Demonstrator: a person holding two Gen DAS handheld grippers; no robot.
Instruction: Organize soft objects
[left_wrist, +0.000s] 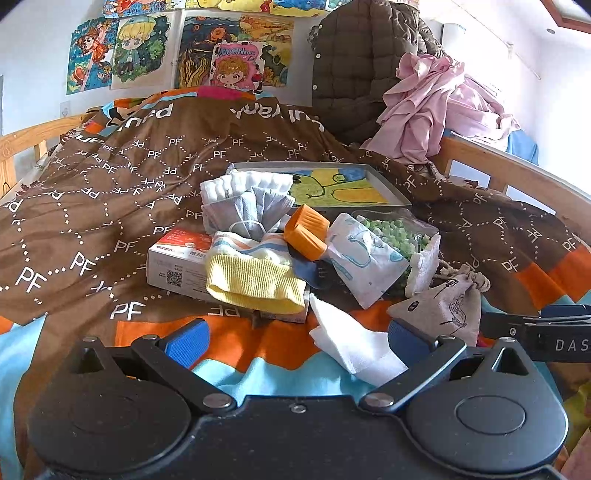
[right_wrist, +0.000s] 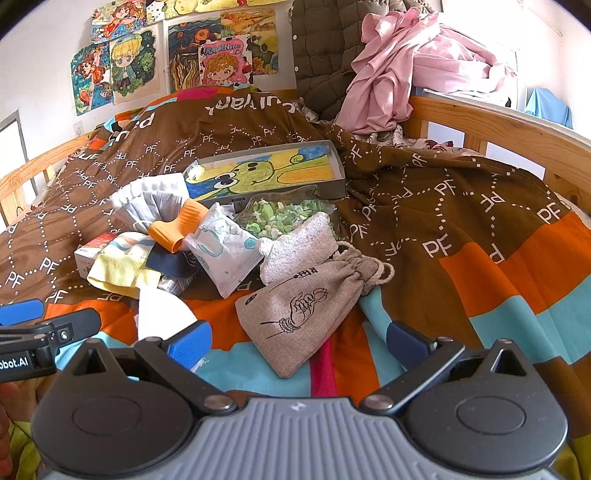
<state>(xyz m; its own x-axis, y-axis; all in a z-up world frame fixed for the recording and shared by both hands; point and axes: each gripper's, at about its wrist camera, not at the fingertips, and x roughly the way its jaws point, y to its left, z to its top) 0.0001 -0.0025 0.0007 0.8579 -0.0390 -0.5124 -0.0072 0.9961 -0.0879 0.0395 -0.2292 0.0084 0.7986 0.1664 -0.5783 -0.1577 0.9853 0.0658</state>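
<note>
Both grippers, left gripper (left_wrist: 295, 343) and right gripper (right_wrist: 297, 341), hover spread and empty, apparently framing the crumpled white tissue (left_wrist: 351, 345) and grey linen drawstring pouch (right_wrist: 303, 310) for pickup.

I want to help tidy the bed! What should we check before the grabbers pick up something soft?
1. Left gripper open, holding nothing: ok.
2. Right gripper open, holding nothing: ok.
3. Linen drawstring pouch lies free in front of the right gripper, nothing on top: ok.
4. White cloth lies free between the left fingers: ok.
5. Yellow sock free to lift: not ok, it drapes over a cardboard box.
6. Where soft things should go: cannot tell.
</note>
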